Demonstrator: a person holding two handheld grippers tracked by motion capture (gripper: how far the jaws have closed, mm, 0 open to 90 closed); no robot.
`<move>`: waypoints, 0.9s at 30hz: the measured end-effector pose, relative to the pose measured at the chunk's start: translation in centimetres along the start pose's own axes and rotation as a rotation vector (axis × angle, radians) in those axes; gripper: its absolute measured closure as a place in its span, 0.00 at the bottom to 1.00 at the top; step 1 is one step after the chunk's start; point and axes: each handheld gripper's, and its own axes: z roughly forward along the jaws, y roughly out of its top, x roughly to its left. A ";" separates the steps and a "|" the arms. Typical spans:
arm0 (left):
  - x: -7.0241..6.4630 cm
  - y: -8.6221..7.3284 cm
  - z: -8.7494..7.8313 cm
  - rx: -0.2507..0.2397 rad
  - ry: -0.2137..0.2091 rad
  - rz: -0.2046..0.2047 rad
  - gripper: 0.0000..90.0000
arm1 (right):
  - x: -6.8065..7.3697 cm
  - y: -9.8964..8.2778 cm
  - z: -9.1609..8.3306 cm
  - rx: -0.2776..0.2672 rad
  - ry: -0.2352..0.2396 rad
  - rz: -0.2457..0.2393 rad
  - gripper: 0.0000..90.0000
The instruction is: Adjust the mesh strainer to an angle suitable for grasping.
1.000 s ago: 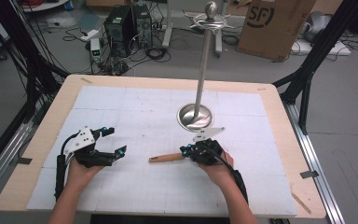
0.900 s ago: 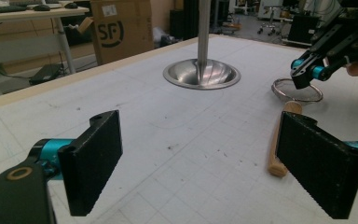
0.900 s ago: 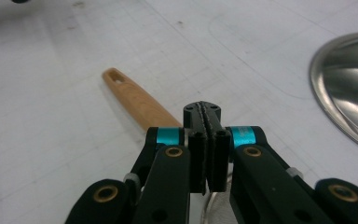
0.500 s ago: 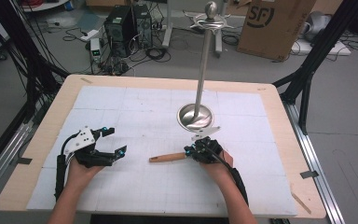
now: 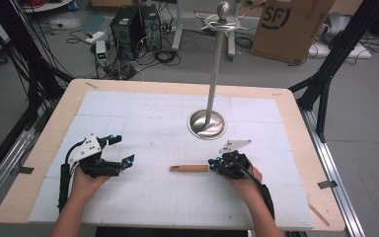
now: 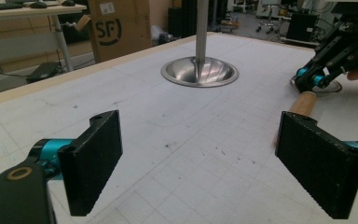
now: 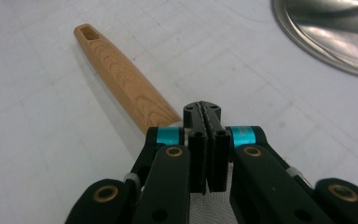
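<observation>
The left gripper (image 6: 214,168) is hovering with jaws spread wide, gripping nothing. The right gripper (image 7: 207,112) is pressing its jaws together just beside the wooden handle (image 7: 121,79); whether they pinch anything, I cannot tell.

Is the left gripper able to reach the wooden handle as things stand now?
Probably yes: the left gripper is open, and bare mat lies between it and the wooden handle, whose free end points toward it.

bright even light, soft shadows, sharp
</observation>
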 end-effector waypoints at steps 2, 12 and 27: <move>0.0 0.0 0.1 0.003 -0.002 0.000 0.17 | 0.0 -0.2 -0.3 0.002 -0.003 0.003 0.99; -0.1 -0.1 0.1 0.002 -0.004 0.000 0.17 | -0.2 -1.8 -2.4 -0.008 -0.021 0.016 0.99; -0.1 0.0 0.1 -0.001 -0.003 0.002 0.17 | 2.8 1.2 -1.1 -0.055 0.066 -0.069 0.99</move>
